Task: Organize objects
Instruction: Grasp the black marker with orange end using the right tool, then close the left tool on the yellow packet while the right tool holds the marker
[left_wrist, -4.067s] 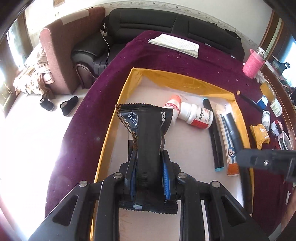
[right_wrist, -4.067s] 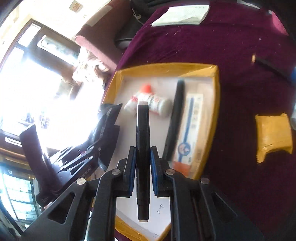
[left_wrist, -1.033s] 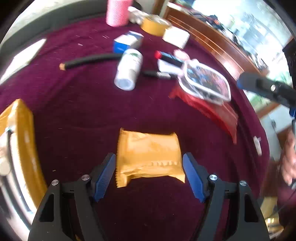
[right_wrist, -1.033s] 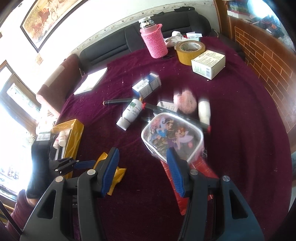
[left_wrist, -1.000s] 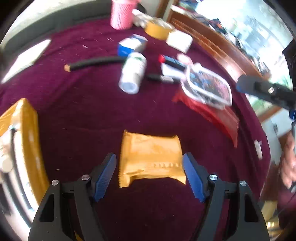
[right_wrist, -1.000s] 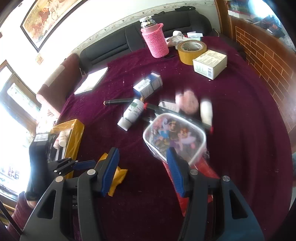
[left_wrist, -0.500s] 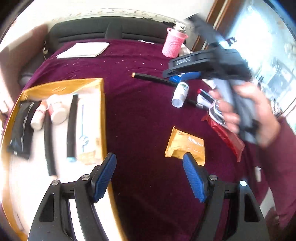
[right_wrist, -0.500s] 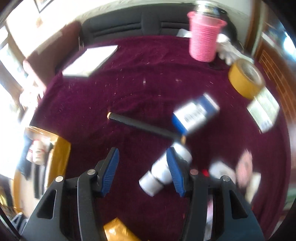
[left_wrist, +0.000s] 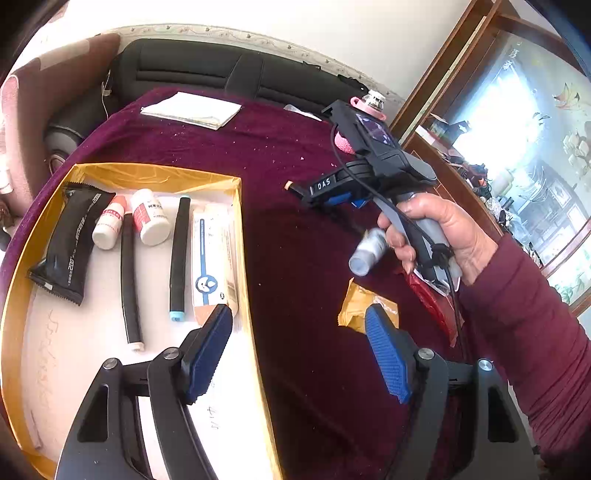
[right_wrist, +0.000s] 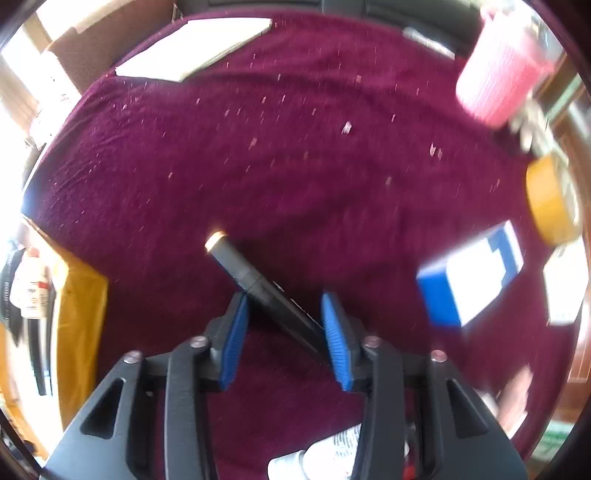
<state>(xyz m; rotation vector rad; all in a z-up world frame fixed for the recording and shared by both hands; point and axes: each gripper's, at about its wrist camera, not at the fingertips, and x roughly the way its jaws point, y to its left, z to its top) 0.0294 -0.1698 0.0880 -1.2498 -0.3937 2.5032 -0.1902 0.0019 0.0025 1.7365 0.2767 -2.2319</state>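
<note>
Straddling the black marker (right_wrist: 258, 286), right claw (right_wrist: 284, 325) sits apart, marker's long axis diagonal between its pads; left claw (left_wrist: 299, 350) apart, empty, farther off.

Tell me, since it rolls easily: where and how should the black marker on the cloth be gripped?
Grip the black marker mid-barrel, coming from above, jaws closing across its width. It lies flat and diagonal on the purple cloth, so the right gripper, now open around it, should probably turn square to the barrel first.
</note>
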